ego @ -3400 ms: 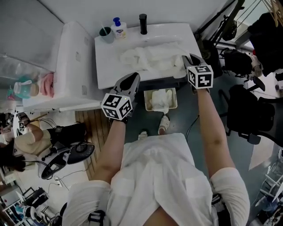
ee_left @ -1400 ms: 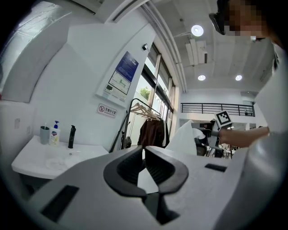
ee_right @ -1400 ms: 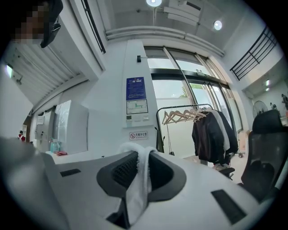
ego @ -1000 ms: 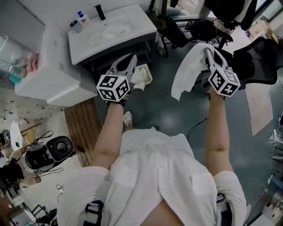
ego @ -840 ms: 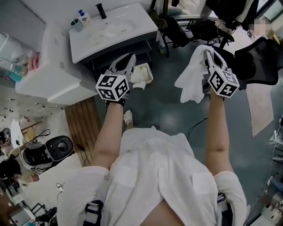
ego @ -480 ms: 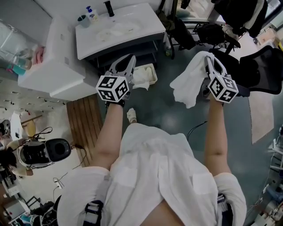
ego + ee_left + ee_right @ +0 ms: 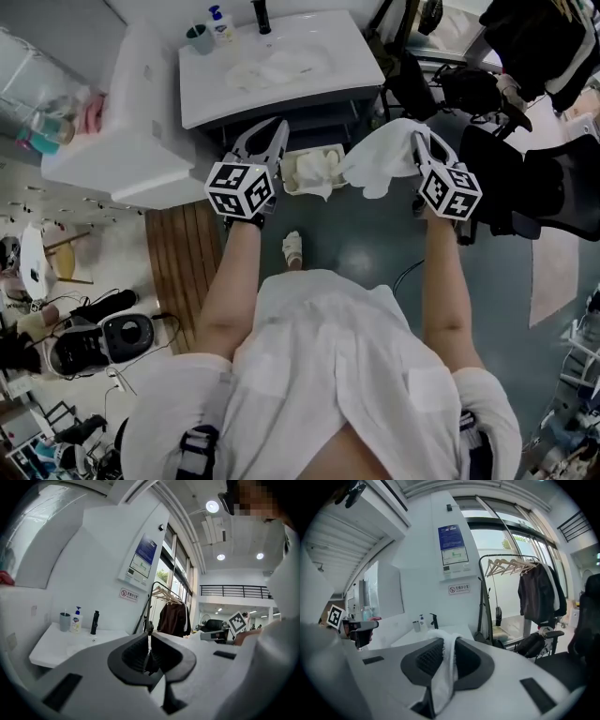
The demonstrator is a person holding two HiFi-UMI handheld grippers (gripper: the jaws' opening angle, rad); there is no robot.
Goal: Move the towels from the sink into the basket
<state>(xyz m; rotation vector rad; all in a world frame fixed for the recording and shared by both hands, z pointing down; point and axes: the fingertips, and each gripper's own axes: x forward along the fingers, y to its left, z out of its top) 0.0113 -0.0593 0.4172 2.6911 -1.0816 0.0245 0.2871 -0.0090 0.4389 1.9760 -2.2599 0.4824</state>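
**Right tongs grip one white towel beside the basket; left tongs shut and empty**

In the right gripper view, the right gripper (image 7: 445,641) has its ribbed black pads pressed on a fold of white towel (image 7: 442,679). The cloth runs up between the jaws and drapes down toward the camera. In the left gripper view, the left gripper (image 7: 150,641) has its jaws drawn together with nothing between them.

In the head view, the right gripper (image 7: 413,142) sits right of centre in the upper half, and its towel (image 7: 378,161) bunches in a soft, crumpled mass to its left. That mass reaches the right edge of the basket (image 7: 285,174). The left gripper (image 7: 265,139) is just left of the basket.

Each gripper carries one cube with black-and-white square markers.

There is one pale rectangular basket, with white cloth (image 7: 316,170) already inside. More white towelling (image 7: 277,67) lies in the sink (image 7: 214,89) at upper centre; how many pieces, I cannot tell.

At the sink's back edge stand one cup (image 7: 198,37), one pump bottle (image 7: 221,22) with a blue label too small to read, and one black tap (image 7: 262,13).

The wall poster (image 7: 453,544) and the red-ringed sign (image 7: 459,589) carry print too fine to read.
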